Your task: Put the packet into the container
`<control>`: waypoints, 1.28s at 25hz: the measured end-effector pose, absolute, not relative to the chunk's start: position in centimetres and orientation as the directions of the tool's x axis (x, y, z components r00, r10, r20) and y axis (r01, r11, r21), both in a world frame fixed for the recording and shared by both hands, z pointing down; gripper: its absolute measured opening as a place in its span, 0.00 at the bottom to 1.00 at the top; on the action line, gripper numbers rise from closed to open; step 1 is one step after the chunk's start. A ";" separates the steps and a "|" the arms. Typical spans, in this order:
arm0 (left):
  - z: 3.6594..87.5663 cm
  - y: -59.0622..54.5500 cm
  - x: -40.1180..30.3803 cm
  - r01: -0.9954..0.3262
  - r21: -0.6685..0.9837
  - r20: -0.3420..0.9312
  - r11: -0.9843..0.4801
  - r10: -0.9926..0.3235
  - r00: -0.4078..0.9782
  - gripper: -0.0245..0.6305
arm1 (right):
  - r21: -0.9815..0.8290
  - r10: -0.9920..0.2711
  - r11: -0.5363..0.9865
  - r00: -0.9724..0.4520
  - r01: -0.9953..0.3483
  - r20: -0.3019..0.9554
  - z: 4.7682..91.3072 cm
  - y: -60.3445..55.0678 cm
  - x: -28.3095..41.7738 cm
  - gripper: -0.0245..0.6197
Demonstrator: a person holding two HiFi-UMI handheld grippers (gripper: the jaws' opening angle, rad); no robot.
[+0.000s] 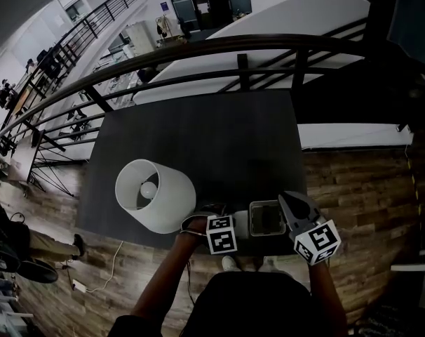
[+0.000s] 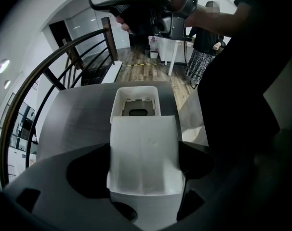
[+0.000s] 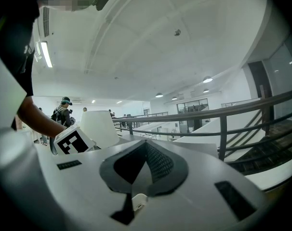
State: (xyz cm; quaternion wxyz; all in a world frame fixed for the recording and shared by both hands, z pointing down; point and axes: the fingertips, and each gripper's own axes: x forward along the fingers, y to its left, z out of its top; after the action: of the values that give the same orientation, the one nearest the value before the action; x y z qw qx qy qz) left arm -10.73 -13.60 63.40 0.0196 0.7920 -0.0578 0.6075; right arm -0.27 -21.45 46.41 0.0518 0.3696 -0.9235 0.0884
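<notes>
The left gripper (image 2: 144,171) is clamping the white packet (image 2: 145,138) by its two side edges, and the packet is hanging flat just short of the open white container (image 2: 135,89). The container is sitting at the near edge of the dark table (image 1: 198,139), toward its right near corner, with a white lamp shade (image 1: 163,195) standing well to its left. The right gripper (image 3: 145,165) is staying clear with its jaws pressed together on nothing, pointing up and away.

The packet is looking at least as wide as the opening, so it is likely risking a snag on the rim. A push there could be sliding the unsteadied container off the near edge, or letting the packet drop beside it.
</notes>
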 end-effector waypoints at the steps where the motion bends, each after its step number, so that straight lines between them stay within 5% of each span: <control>1: 63.4 -13.7 -10.6 -0.114 -0.040 0.964 -0.993 -0.068 0.258 0.71 | -0.128 -0.677 0.707 -0.718 -0.695 0.161 46.4 -21.5 -0.1 0.05; 32: 63.5 -16.9 -1.2 -0.008 -0.069 0.940 -0.998 -0.067 0.334 0.71 | -0.107 -0.779 0.586 -0.595 -0.803 0.196 46.8 -20.7 8.1 0.05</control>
State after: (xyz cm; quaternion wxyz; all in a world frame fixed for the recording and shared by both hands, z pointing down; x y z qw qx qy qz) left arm -1.17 -16.89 63.50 -0.0257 0.8164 -0.0230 0.5765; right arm 8.13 -20.65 46.81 0.0642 0.4455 -0.8882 0.0924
